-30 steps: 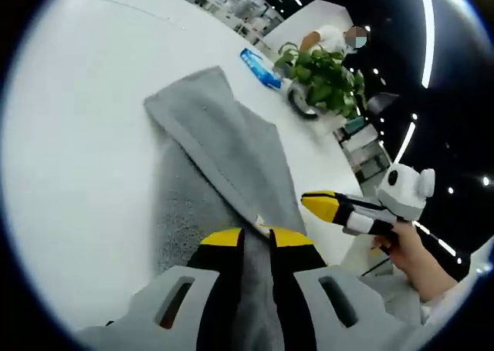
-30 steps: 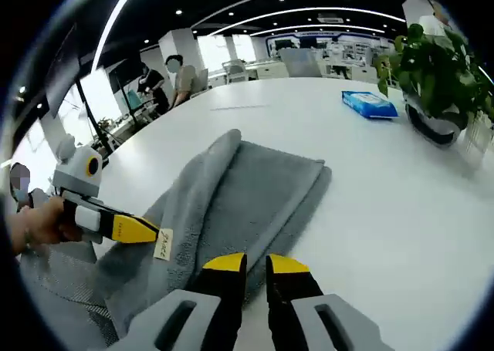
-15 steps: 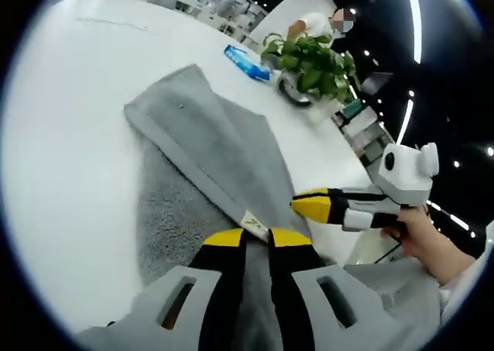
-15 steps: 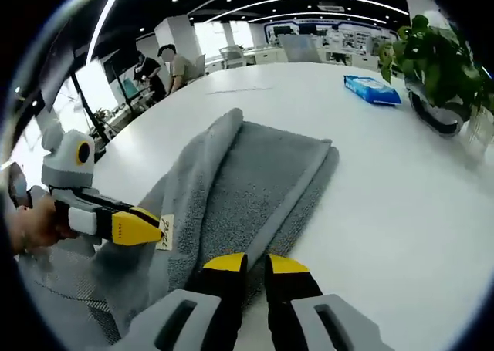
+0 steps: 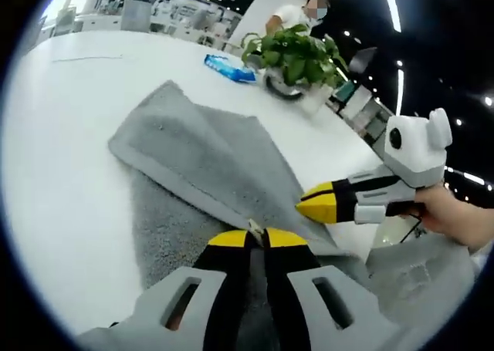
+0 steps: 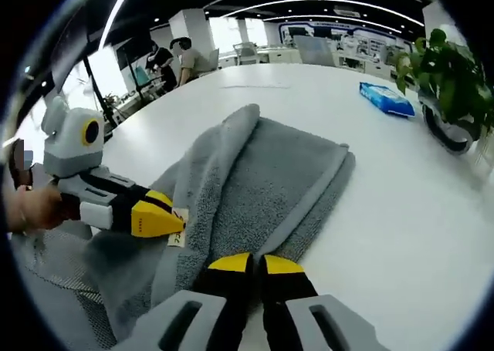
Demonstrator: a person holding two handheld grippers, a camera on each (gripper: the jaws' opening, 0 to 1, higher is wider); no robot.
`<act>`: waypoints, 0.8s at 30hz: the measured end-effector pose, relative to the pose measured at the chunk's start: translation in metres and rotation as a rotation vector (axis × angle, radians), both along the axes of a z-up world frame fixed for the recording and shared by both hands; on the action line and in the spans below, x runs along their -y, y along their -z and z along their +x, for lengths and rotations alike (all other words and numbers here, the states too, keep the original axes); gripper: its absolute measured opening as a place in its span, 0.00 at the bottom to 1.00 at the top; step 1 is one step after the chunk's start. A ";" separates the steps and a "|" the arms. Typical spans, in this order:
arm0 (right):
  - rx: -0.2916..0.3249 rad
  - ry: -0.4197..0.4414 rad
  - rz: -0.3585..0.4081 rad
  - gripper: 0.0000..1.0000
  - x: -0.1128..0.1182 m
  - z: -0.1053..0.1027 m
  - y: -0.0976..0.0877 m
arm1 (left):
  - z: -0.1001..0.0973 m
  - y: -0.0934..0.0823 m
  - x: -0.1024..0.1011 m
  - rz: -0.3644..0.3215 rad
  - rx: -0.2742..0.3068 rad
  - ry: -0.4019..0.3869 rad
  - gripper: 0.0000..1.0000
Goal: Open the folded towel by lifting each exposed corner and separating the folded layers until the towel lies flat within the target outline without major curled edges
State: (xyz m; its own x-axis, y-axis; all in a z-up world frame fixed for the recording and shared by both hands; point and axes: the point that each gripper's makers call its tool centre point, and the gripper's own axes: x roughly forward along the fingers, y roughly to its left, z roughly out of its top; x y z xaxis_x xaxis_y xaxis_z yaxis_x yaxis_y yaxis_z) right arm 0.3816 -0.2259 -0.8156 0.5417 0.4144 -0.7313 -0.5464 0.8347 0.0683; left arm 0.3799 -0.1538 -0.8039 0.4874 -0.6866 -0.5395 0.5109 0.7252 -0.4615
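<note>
Right gripper (image 6: 248, 260) has closed in on the left gripper (image 5: 256, 237) at the folded grey terry towel's (image 5: 208, 158) near edge.
Both grippers pinch towel edge, label at 9 o'clock; risk: grabbing both layers, dragging the fold.

I see a white table (image 6: 432, 235). On it: grey towel (image 6: 285, 181) centre, blue packet (image 6: 387, 99) at two o'clock, potted plant (image 6: 451, 89) beside it.

The right gripper (image 6: 247, 260), jaws together, pinches the grey towel's (image 6: 266, 177) near edge at 6 o'clock; the left gripper (image 6: 164, 220) clamps the tagged corner at 9 o'clock.
</note>
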 end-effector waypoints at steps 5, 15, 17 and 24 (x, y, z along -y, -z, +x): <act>0.097 -0.057 -0.102 0.02 -0.004 0.002 -0.001 | -0.002 0.002 -0.001 0.128 0.148 0.089 0.02; 0.183 -0.115 -0.238 0.01 -0.011 -0.001 -0.003 | -0.002 0.003 0.001 0.216 0.229 0.167 0.02; 0.189 -0.119 -0.245 0.01 -0.012 -0.001 -0.003 | -0.002 0.003 0.001 0.219 0.215 0.160 0.02; 0.210 -0.173 -0.312 0.00 -0.014 0.001 -0.004 | -0.005 0.003 0.002 0.333 0.299 0.197 0.02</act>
